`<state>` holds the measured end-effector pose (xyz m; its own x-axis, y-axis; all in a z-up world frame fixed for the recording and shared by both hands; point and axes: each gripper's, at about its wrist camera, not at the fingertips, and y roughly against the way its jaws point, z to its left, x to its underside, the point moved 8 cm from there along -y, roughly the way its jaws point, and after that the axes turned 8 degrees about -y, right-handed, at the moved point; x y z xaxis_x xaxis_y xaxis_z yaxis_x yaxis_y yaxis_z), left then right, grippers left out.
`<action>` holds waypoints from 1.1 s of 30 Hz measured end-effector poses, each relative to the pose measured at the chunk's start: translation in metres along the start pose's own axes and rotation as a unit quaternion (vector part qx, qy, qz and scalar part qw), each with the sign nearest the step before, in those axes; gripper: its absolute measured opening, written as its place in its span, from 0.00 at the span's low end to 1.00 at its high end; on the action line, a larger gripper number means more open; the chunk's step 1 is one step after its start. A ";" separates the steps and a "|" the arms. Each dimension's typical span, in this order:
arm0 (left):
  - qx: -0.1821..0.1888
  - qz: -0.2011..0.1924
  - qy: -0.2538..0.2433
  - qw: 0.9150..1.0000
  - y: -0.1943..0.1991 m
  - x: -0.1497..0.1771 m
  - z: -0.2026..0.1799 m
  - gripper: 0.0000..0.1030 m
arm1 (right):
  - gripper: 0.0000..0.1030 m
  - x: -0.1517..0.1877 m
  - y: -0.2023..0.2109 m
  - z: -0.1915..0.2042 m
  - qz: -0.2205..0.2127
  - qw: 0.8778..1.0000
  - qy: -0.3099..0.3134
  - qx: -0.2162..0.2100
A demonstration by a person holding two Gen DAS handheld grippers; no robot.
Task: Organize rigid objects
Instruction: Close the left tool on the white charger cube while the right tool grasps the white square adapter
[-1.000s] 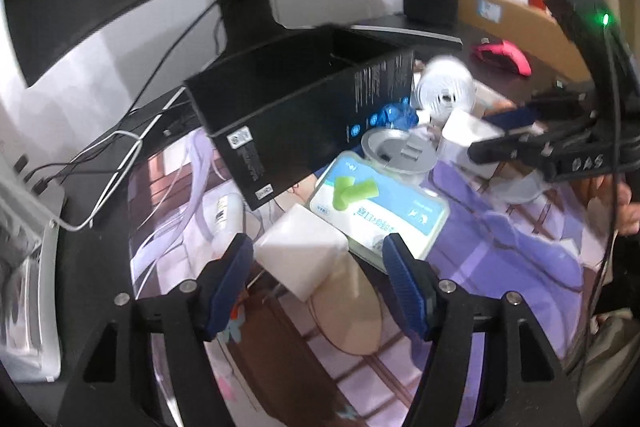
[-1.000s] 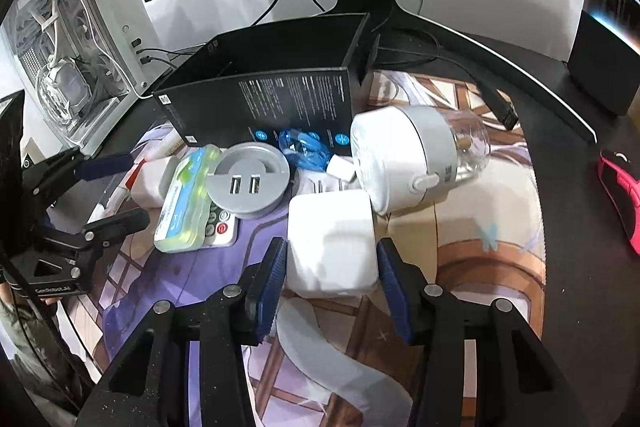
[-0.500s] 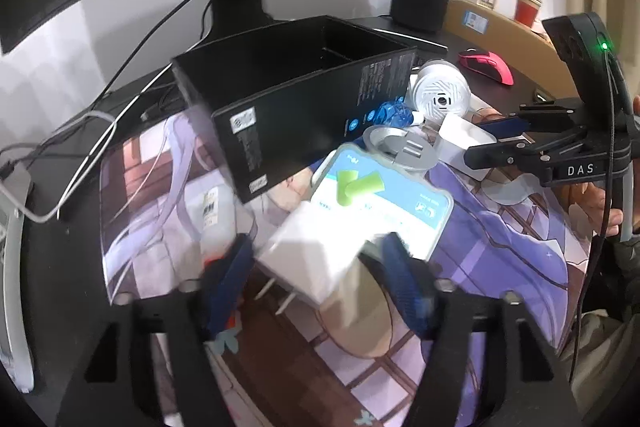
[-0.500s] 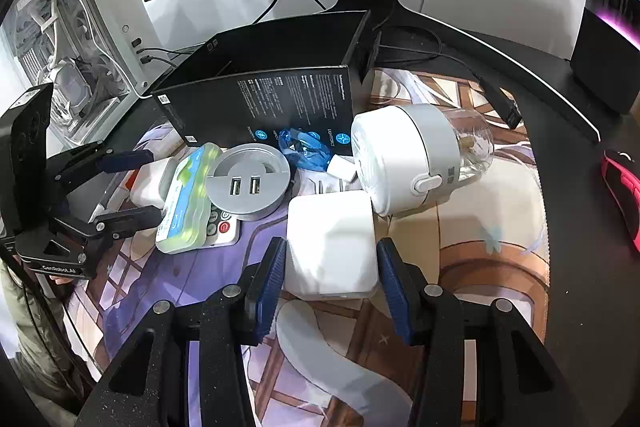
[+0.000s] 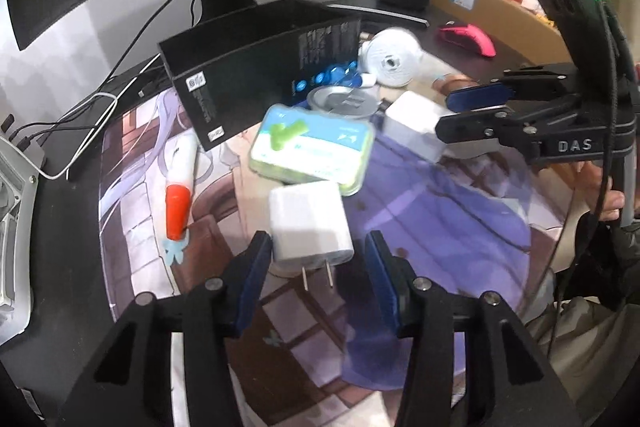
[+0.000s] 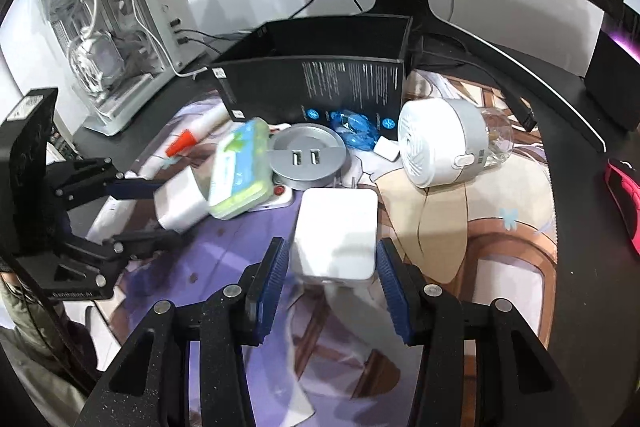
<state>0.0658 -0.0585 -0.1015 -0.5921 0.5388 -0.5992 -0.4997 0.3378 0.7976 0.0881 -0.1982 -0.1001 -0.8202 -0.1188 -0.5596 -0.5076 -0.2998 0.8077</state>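
two white chargers (image 5: 310,227) (image 6: 336,235), one black box (image 5: 256,75), one green case (image 5: 312,151), one pink mouse (image 5: 466,37), one silver usb hub (image 6: 306,157)

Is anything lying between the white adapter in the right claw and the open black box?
Yes: the silver USB hub and a blue packet lie between the white adapter and the black box, near its front wall.

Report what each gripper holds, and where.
Right gripper: white adapter, clamped by its sides. Left gripper: jaws have just been closing on the small charger, at its sides; firm hold cannot be told.
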 end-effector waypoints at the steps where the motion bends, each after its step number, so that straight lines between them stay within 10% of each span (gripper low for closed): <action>1: 0.001 -0.006 0.002 1.000 0.004 -0.003 0.000 0.47 | 0.46 -0.002 0.003 -0.001 -0.005 1.000 -0.001 0.002; 33: -0.010 -0.010 0.034 0.999 -0.019 -0.006 0.008 0.48 | 0.55 -0.006 -0.019 -0.002 -0.009 1.000 0.002 0.015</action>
<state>0.0836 -0.0615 -0.1126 -0.6227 0.4783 -0.6193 -0.5248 0.3317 0.7839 0.1033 -0.1940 -0.1126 -0.8100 -0.1167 -0.5747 -0.5303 -0.2728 0.8027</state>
